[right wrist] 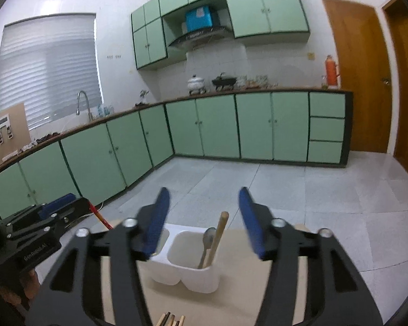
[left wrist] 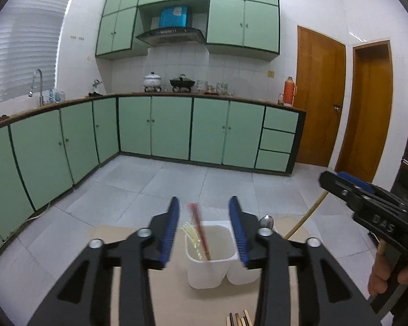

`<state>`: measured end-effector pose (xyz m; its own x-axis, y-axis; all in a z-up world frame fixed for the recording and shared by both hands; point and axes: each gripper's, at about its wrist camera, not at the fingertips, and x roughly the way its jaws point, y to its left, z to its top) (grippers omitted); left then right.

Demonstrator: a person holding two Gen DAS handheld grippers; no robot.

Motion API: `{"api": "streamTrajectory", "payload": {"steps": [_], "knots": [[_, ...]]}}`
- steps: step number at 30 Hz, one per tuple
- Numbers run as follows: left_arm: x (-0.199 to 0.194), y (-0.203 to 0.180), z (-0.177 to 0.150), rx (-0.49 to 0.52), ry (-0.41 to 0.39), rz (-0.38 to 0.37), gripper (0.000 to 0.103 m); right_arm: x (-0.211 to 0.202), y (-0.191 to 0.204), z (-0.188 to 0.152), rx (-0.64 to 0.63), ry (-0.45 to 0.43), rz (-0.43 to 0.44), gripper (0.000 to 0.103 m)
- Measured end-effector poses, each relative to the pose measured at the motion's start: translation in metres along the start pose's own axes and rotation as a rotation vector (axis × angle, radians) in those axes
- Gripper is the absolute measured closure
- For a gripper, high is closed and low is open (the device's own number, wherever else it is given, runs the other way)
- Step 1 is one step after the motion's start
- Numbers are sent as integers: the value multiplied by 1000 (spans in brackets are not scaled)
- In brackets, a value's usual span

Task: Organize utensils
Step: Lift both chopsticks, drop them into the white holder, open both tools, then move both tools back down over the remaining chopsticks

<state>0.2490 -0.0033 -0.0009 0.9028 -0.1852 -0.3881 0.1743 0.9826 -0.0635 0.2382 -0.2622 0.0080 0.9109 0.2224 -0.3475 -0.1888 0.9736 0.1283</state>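
1. On the left, our left gripper [left wrist: 204, 228] hangs with its blue-padded jaws spread apart and nothing between them. It sits above the left compartment of the white plastic two-compartment utensil holder [left wrist: 195, 271].
2. That left compartment holds the red chopsticks [left wrist: 200, 231] and the pale yellow plastic fork [left wrist: 190, 237]. Both lean upright, tips toward us and slightly left.
3. The right compartment holds the metal spoon [right wrist: 208, 240] and the light wooden stick [right wrist: 217, 237]. Both stand nearly upright, just beside each other.
4. Our right gripper [right wrist: 204, 217] also has its jaws wide apart and empty, poised above that right compartment.
5. The loose wooden and dark sticks [right wrist: 171, 320] lie on the beige desk [right wrist: 258, 285] at the bottom edge, below and behind both pairs of jaws, on our side of the holder. Their long axes run roughly away from us, in line with the fingers.
6. We judge both hands about equally near them. Either must draw back and tip down, with the jaws closing across the sticks.
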Motion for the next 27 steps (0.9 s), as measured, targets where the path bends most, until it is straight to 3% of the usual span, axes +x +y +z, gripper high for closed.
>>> {"api": "streamTrajectory", "payload": {"steps": [6, 11, 20, 27], "knots": [[-44, -2, -15, 5, -39, 18, 39, -46, 1, -30, -10, -32, -29, 27], [-70, -4, -45, 25, -4, 24, 37, -80, 2, -71, 8, 4, -33, 19], [-92, 1, -126, -2, 146, 26, 35, -113, 18, -153, 18, 125, -67, 18], [-101, -5, -184, 31, 166, 50, 35, -133, 40, -215, -9, 141, -117, 20]]}}
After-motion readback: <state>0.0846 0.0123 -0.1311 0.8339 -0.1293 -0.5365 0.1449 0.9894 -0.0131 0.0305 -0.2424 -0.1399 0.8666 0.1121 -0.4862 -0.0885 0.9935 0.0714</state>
